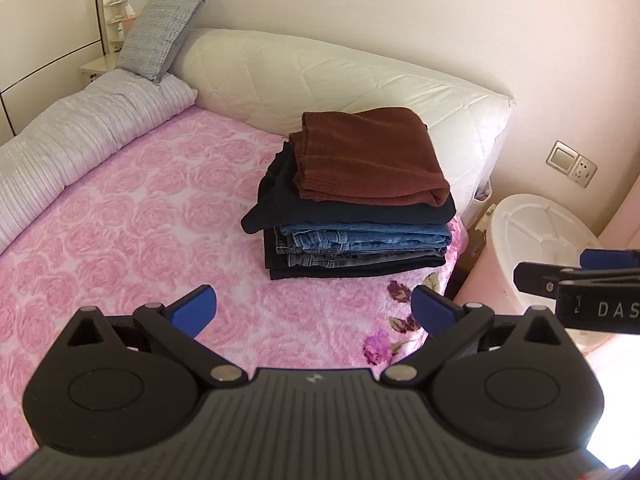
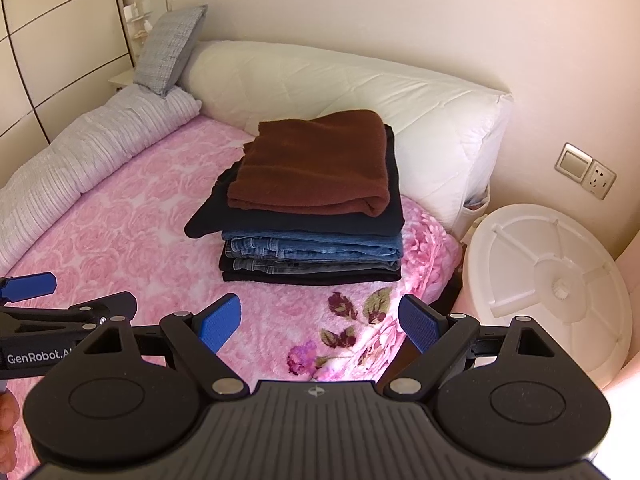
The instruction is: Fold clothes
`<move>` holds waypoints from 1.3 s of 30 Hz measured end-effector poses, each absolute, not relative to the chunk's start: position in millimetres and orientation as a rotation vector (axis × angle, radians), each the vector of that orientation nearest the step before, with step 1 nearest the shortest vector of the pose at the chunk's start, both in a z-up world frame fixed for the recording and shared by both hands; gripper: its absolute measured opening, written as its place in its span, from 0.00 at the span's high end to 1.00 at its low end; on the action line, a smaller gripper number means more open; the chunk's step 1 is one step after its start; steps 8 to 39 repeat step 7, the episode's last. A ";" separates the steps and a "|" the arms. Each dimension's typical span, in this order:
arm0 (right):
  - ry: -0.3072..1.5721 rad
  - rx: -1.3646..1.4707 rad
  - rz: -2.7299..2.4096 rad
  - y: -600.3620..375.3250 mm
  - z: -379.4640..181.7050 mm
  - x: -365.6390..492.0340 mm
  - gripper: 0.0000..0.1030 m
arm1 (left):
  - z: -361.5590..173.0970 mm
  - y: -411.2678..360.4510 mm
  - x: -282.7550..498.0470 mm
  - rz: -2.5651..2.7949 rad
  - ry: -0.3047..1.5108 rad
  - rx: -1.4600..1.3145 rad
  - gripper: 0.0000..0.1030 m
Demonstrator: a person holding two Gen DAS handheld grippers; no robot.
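Hovering over the pink blanket (image 1: 120, 200), your grippers carry nothing.
Left gripper (image 1: 314, 308) and right gripper (image 2: 320, 320) gape wide, short of the folded stack (image 2: 304, 204).

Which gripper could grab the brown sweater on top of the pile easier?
Probably right: the brown sweater lies nearly straight ahead of the open right gripper; for the left gripper, also open, it lies off to the right.
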State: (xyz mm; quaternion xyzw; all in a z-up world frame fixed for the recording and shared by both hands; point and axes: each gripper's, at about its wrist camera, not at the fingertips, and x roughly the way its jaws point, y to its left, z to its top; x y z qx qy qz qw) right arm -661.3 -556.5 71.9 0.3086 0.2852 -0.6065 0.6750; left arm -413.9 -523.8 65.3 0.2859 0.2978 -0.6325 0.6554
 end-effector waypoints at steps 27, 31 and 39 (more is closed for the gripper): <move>0.646 0.682 -1.370 -554.1 74.1 -659.7 0.14 | 65.5 -519.0 -416.6 -1.447 0.644 0.650 0.01; 0.646 0.682 -1.370 -554.1 74.1 -659.7 0.14 | 65.5 -519.0 -416.6 -1.447 0.644 0.650 0.01; 0.646 0.682 -1.370 -554.1 74.1 -659.7 0.14 | 65.5 -519.0 -416.6 -1.447 0.644 0.650 0.01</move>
